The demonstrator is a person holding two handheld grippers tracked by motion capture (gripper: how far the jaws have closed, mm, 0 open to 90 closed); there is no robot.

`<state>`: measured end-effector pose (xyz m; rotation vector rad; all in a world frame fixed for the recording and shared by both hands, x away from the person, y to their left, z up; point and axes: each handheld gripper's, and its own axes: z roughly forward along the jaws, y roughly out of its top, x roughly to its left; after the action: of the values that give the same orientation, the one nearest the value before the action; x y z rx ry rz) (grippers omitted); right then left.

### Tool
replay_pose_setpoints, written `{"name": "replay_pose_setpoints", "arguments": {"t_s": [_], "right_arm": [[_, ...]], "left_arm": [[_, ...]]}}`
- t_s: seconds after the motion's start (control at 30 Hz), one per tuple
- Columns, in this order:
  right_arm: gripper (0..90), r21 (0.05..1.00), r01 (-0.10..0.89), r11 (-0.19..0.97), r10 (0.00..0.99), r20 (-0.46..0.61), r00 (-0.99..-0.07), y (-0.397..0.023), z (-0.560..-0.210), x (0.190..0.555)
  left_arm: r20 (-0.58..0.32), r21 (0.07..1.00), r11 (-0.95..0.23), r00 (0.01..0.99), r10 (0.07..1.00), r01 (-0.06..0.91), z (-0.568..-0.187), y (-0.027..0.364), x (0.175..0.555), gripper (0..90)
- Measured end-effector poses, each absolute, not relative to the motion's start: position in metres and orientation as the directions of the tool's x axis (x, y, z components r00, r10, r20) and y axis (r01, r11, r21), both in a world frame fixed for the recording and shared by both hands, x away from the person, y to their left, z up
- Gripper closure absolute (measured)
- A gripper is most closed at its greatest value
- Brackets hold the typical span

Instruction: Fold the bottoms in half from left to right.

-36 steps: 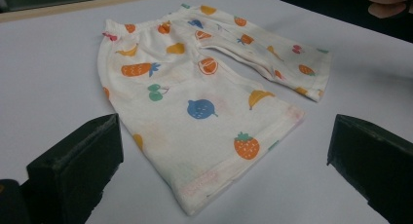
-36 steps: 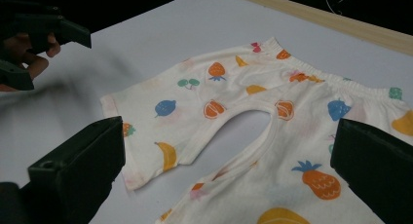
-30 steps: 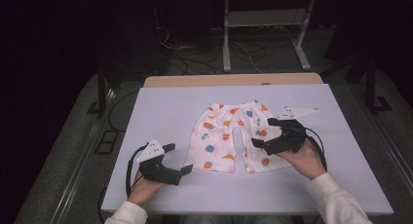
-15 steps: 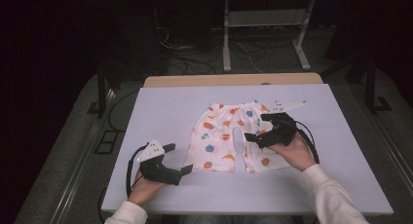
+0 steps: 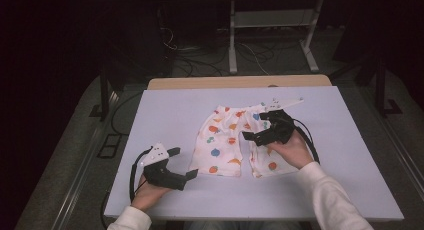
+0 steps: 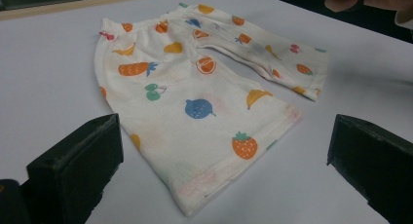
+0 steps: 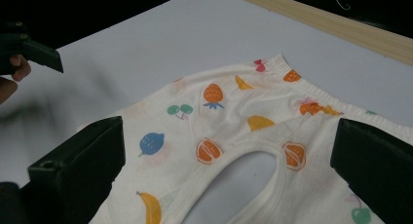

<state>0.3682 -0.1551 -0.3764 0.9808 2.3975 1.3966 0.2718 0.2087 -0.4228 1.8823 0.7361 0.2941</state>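
High view | right gripper (image 5: 258,127) spread over shorts (image 5: 222,145) | left gripper (image 5: 184,163) spread, beside hem

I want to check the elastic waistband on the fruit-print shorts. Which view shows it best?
The right gripper view: the gathered waistband runs close and sharp beyond the open jaws. The left gripper view shows it far off, at the shorts' back edge. The high view shows it small, partly behind the right gripper.

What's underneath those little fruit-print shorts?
The shorts lie flat on the pale lavender table top, which shows all around them and in the gap between the two legs. Whatever lies directly beneath the fabric is covered. The right gripper hovers above them, open.
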Motion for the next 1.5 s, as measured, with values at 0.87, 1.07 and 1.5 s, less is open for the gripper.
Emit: {"name": "replay_pose_setpoints", "arguments": {"t_s": [0.87, 1.07, 1.5], "right_arm": [[0.0, 0.819, 0.469, 0.331, 0.66, 0.154, -0.735, -0.129, -0.373, 0.408], [0.0, 0.817, 0.466, 0.339, 0.664, 0.143, -0.734, -0.123, -0.37, 0.418], [0.0, 0.811, 0.476, 0.34, 0.67, 0.147, -0.728, -0.105, -0.372, 0.441]], "left_arm": [[-0.138, 0.897, -0.256, 0.779, 0.612, 0.36, -0.423, 0.209, 0.272, 0.0], [-0.139, 0.897, -0.254, 0.778, 0.613, 0.361, -0.423, 0.21, 0.272, 0.0], [-0.141, 0.898, -0.253, 0.778, 0.612, 0.361, -0.423, 0.21, 0.273, 0.0]]}}
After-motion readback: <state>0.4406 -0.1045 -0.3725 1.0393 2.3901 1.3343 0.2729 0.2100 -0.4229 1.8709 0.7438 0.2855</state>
